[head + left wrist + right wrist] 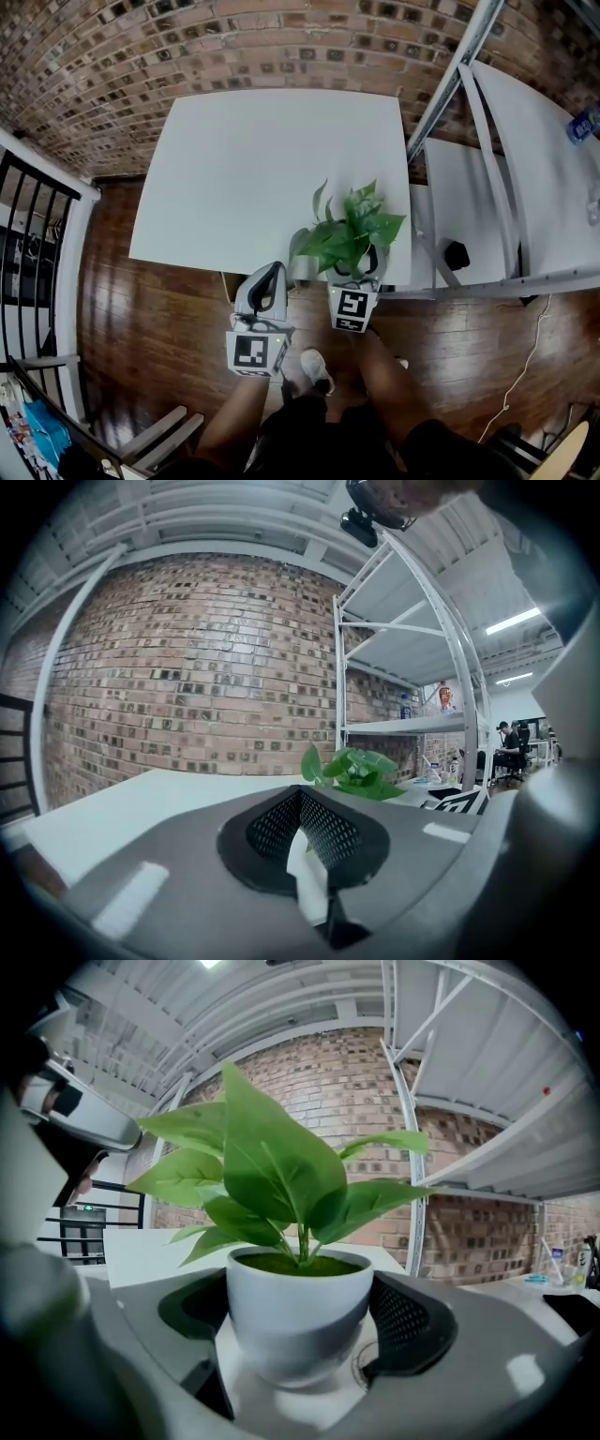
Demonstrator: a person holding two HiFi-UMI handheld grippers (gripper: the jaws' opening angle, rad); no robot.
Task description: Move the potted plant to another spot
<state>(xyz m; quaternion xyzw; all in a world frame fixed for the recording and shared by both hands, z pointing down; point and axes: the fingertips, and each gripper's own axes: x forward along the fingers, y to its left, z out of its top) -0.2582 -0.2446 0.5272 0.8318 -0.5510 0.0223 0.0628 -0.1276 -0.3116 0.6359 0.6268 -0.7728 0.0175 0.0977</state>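
The potted plant (352,234), green leaves in a small white pot (300,1312), stands at the front right edge of the white table (262,169). My right gripper (359,270) comes at it from the near side. In the right gripper view its jaws stand wide on either side of the pot, and the mesh pads (403,1321) lie against the pot's sides. My left gripper (269,272) hangs at the table's front edge, left of the plant. Its tips (300,794) meet with nothing between them, and the plant's leaves (356,771) show beyond it to the right.
A white metal shelf rack (525,187) stands right of the table, with a small black object (457,254) and a bottle (583,124) on it. A brick wall runs behind. A black railing (28,234) is at the left. The floor is dark wood.
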